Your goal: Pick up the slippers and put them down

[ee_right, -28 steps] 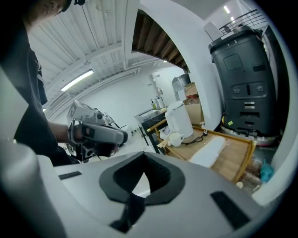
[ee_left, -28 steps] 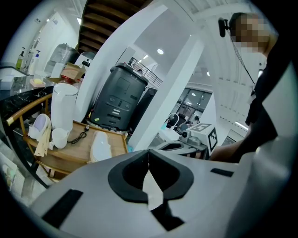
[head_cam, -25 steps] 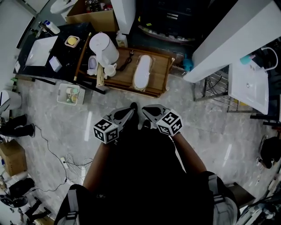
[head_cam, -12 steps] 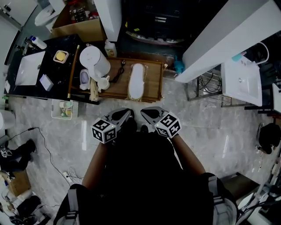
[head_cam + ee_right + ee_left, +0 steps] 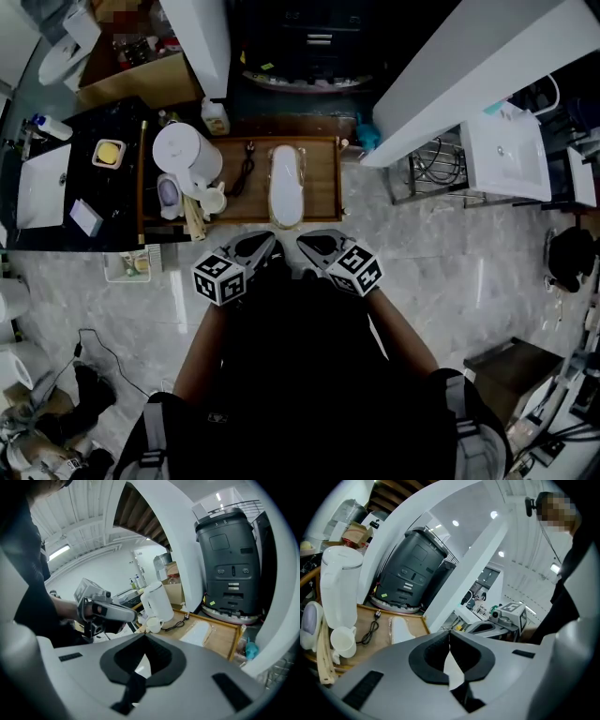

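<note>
The slippers (image 5: 286,186), white and wrapped in clear film, lie lengthwise on the wooden tray (image 5: 323,192), beside a coiled black cable (image 5: 246,167) and a white kettle (image 5: 183,155). Over the last second I've carried both tools forward. The tray now sits just ahead of their tips, where before it lay well beyond them. The left hand-held gripper (image 5: 267,242) and the right hand-held gripper (image 5: 307,242) are each closed tight with nothing between the jaws. I judge the approach nearly done; the jaws must open before any pick.
</note>
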{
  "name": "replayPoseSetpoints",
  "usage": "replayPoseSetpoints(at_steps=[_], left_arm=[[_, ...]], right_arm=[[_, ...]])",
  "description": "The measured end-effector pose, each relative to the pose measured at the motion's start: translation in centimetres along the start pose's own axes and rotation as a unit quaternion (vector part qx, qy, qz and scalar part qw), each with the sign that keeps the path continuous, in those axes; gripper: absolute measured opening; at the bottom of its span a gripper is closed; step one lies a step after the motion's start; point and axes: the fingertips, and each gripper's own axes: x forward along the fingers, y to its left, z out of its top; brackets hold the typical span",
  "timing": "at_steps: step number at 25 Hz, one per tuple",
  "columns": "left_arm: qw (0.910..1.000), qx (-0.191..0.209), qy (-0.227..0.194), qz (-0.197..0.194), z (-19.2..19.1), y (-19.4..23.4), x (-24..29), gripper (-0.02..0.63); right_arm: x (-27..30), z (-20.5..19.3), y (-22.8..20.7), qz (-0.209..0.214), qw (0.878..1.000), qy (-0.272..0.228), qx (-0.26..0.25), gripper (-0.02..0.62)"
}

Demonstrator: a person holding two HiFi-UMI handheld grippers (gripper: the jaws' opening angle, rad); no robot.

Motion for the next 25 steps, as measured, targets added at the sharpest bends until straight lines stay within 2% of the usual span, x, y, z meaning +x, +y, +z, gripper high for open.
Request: replayPoseSetpoints(at_steps=[8, 14, 17, 20, 25], left_arm=[[0.999, 0.009, 0.03, -0.032, 0.4, 1.8, 0.2, 0.012], [0.9985, 0.004, 0.041, -0.037, 0.7, 2.8, 0.9, 0.012], [0.9984, -0.011, 0.047, -0.03, 0.4, 3.5, 1.1, 0.014], [0.9982, -0.026, 0.046, -0.028, 0.3, 4.3, 1.9, 0.014], [0.9978, -0.029, 0.05, -0.031, 0.5, 4.5, 3.7, 0.014]], right_arm=[[1.0, 1.5, -0.5, -0.038, 0.999, -0.012, 0.002, 0.008], [1.5, 1.4, -1.3, -0.036, 0.999, -0.006, 0.013, 0.008], [1.7, 1.3, -1.6, -0.026, 0.999, -0.001, 0.018, 0.008], [2.0, 1.1, -2.5, -0.02, 1.0, 0.005, 0.02, 0.008], [2.6, 0.7, -4.3, -0.008, 1.0, 0.017, 0.023, 0.008]])
